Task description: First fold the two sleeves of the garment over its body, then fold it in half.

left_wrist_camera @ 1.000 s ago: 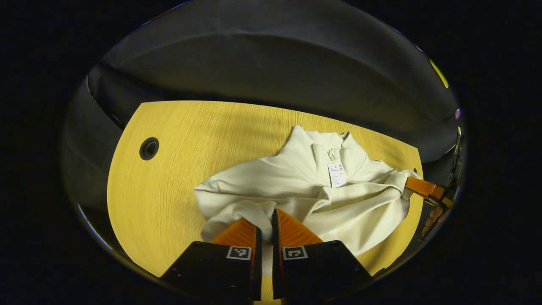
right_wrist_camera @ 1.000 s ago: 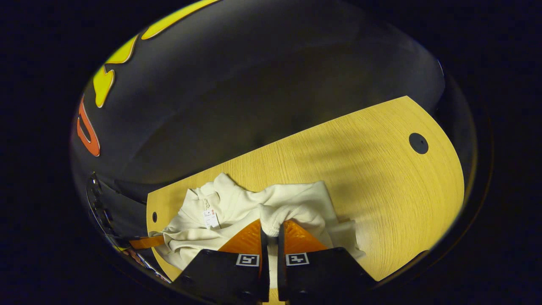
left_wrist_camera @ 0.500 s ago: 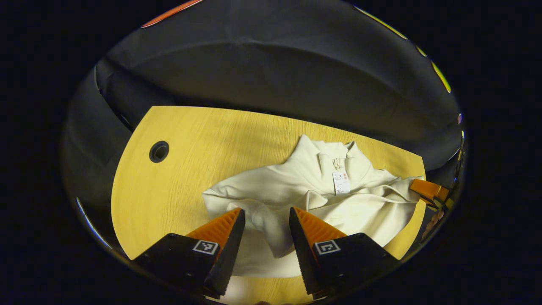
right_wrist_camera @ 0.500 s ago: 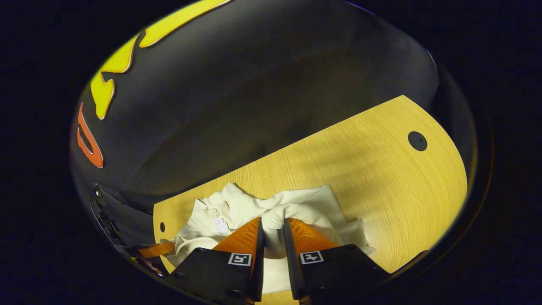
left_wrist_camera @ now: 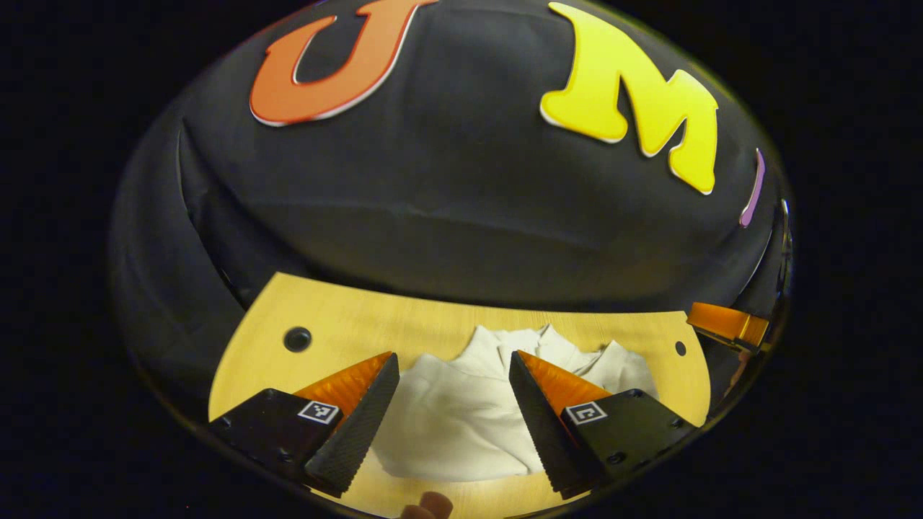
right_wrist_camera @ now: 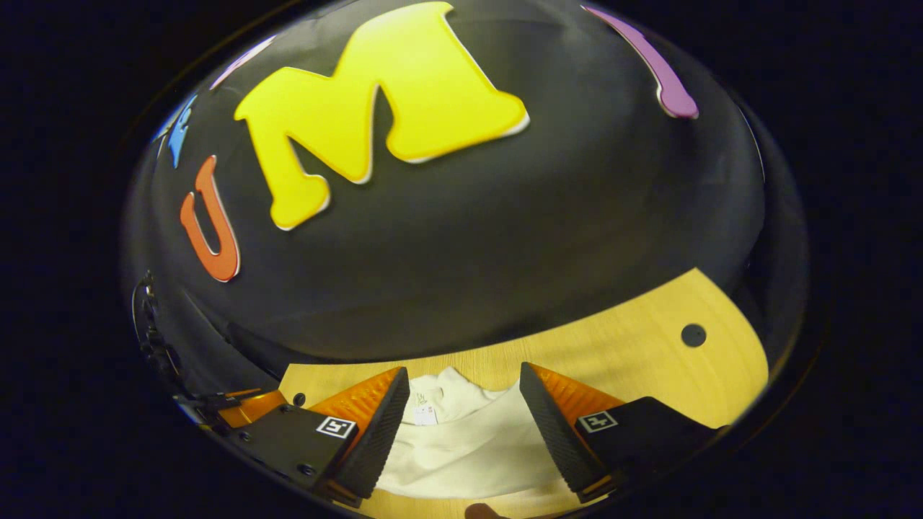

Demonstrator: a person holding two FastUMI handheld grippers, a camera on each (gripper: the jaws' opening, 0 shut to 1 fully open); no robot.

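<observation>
The cream garment [left_wrist_camera: 461,418] lay bunched on the wooden table [left_wrist_camera: 346,324], collar toward the far edge, a paper tag [right_wrist_camera: 425,416] near the neck. Left gripper [left_wrist_camera: 453,414] hung above it w/ jaws spread wide, nothing held; right gripper [right_wrist_camera: 464,425] likewise wide apart & empty over the cloth. Fabric looked soft, thick-ish knit, light, floppy; prob. wouldn't hold a crease, would sag from any pinch. Best grip: hem corners or cuff edges, both sides together. How the sleeves lay: couldn't tell, folds hid them.
</observation>
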